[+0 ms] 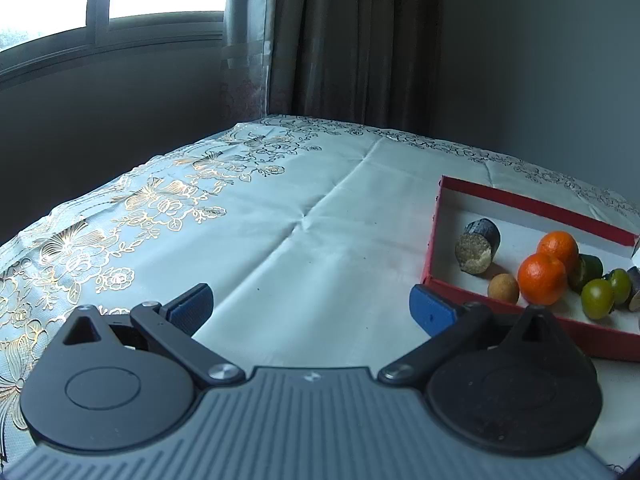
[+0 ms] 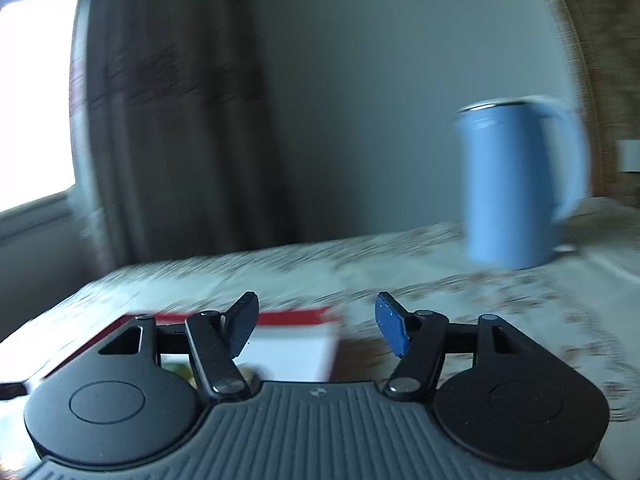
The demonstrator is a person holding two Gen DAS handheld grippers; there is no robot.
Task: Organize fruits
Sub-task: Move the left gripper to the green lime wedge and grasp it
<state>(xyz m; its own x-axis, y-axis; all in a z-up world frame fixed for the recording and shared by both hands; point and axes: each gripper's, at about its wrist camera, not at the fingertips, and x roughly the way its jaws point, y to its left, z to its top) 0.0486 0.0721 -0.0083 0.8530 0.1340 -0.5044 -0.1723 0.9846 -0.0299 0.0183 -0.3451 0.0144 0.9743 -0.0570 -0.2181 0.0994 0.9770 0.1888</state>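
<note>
In the left wrist view a red box [image 1: 532,202] with a white inside sits on the table at the right. It holds two oranges [image 1: 542,279], two green fruits [image 1: 597,298], a small tan round fruit [image 1: 503,288] and a dark cut cylinder piece [image 1: 478,246]. My left gripper [image 1: 310,310] is open and empty, just left of the box's near corner. In the blurred right wrist view my right gripper [image 2: 316,330] is open and empty above the far corner of the red box [image 2: 292,314].
A white tablecloth [image 1: 304,220] with gold floral embroidery covers the table. A blue jug with a handle [image 2: 516,184] stands on the table at the back right. A window, curtains and a wall lie behind the table.
</note>
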